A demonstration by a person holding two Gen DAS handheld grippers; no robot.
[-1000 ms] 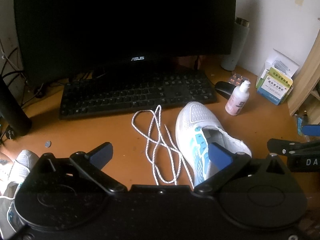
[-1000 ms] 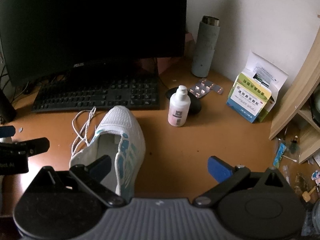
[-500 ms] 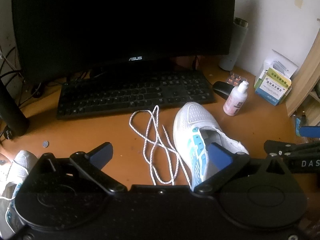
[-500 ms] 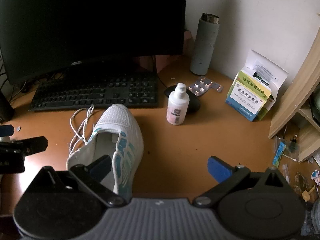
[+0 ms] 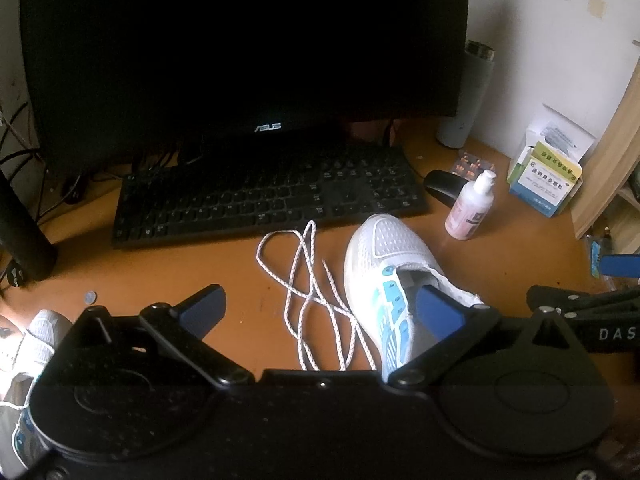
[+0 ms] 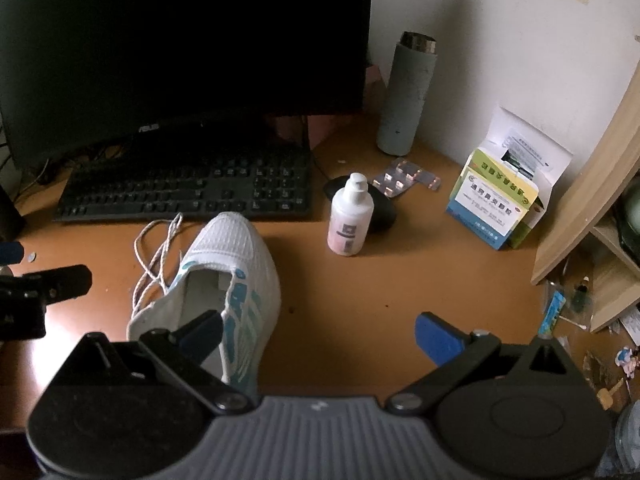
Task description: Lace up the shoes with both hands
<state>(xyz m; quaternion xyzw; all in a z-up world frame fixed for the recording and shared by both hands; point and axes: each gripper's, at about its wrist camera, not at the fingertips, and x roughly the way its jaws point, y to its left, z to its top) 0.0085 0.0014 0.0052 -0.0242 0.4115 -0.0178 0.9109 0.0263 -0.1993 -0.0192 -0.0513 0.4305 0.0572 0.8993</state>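
Note:
A white shoe with blue eyelet strips [image 5: 390, 268] lies unlaced on the orange desk [image 5: 160, 268], toe toward the keyboard; it also shows in the right wrist view [image 6: 232, 264]. A loose white speckled lace [image 5: 308, 280] lies coiled to its left, seen too in the right wrist view [image 6: 156, 256]. My left gripper [image 5: 320, 308] is open and empty, hovering above the lace and the shoe's left side. My right gripper [image 6: 318, 334] is open and empty, above the shoe's right side and bare desk.
A black keyboard [image 5: 264, 196] and monitor [image 5: 240, 40] stand behind. A pink pump bottle [image 6: 350, 216], black mouse [image 6: 380, 208], pill blisters [image 6: 406, 178], grey flask [image 6: 408, 92] and medicine boxes [image 6: 500, 200] sit right. A wooden shelf [image 6: 592, 192] is far right. A second shoe [image 5: 24, 344] lies left.
Both grippers have drifted slightly back and up, so the desk objects sit a little farther away. Both stay open. The shoe and lace have not moved.

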